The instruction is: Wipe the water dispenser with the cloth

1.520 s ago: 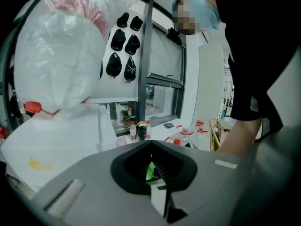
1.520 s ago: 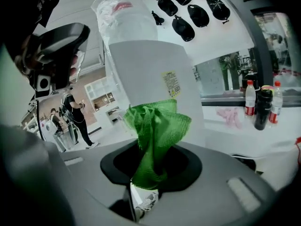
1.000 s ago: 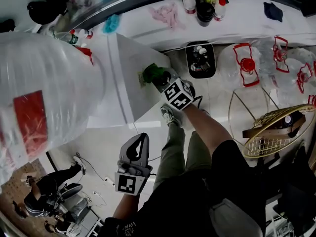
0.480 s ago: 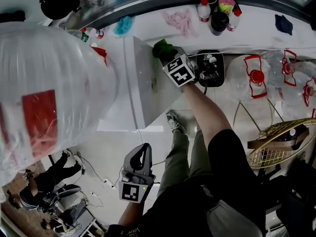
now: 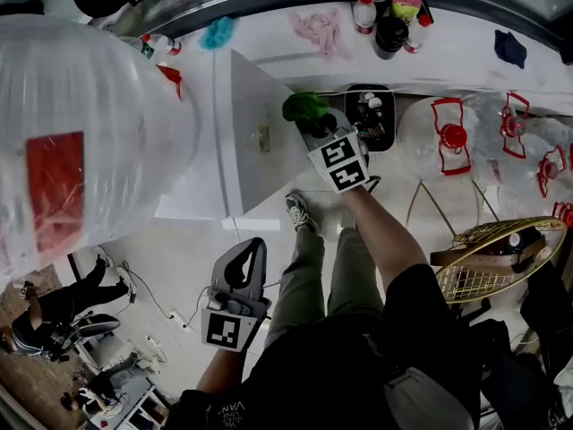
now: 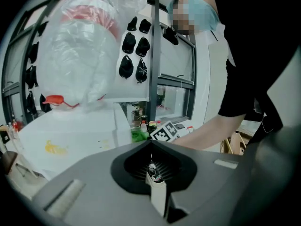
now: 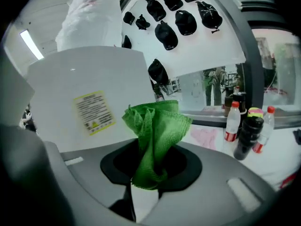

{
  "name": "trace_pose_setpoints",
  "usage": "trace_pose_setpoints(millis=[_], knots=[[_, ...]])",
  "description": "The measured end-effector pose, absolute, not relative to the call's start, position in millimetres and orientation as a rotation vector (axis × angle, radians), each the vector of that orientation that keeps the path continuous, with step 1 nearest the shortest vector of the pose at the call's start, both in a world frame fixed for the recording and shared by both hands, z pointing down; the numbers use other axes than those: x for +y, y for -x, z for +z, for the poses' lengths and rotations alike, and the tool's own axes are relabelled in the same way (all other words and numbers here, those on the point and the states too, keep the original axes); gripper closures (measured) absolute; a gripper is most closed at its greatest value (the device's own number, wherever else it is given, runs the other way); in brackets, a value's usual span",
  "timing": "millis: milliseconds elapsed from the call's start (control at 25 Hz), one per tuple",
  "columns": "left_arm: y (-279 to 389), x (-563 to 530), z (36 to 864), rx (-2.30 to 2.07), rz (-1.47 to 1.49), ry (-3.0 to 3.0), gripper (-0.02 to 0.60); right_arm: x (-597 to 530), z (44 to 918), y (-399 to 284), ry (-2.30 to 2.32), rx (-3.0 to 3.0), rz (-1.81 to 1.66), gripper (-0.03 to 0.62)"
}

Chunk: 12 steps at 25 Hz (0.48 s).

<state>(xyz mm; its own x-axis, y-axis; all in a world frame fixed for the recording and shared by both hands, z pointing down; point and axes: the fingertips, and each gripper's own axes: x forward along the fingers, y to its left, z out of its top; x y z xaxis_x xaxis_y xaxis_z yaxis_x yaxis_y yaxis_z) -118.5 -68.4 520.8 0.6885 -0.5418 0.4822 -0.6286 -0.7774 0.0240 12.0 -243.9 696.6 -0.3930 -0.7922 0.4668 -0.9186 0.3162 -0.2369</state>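
Right gripper point(image 5: 318, 125) – clamped on the green cloth point(image 7: 157, 126). The fabric is pinched low down between the jaws, and the rest stands up in a loose, folded bunch above them.

Cloth sits at the white side panel of the water dispenser point(image 5: 260, 164), just right of the yellow label point(image 7: 93, 110) on that panel. Whether the fabric actually touches the panel cannot be told from either view. The marker cube point(image 5: 340, 162) sits behind the jaws, with the person's bare forearm point(image 5: 380, 231) running back from it.

Left gripper point(image 5: 253, 249) – jaws closed together with nothing between them, held low and well apart from the dispenser, beside the person's leg.

Large clear water bottle point(image 5: 81, 124) with a red label is mounted on top of the dispenser and fills the left of the head view.

Behind the dispenser, a white counter point(image 5: 466, 47) carries red-capped bottles point(image 5: 363, 12), a black jar point(image 5: 391, 32) and a pink cloth point(image 5: 318, 30). A black tray point(image 5: 351, 115) lies on the floor just right of the cloth. Clear jugs with red handles point(image 5: 452, 133) are further right. A gold wire basket point(image 5: 501, 249) is near the person's right side.
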Motion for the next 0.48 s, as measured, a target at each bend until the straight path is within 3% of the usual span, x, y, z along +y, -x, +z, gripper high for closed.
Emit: trace_pose_setpoints(millis=[480], knots=[[97.2, -60.5, 530.1, -0.880, 0.666, -2.740, 0.578, -85.8, 745.5, 82.3, -1.326, -2.370, 0.944, 0.480]])
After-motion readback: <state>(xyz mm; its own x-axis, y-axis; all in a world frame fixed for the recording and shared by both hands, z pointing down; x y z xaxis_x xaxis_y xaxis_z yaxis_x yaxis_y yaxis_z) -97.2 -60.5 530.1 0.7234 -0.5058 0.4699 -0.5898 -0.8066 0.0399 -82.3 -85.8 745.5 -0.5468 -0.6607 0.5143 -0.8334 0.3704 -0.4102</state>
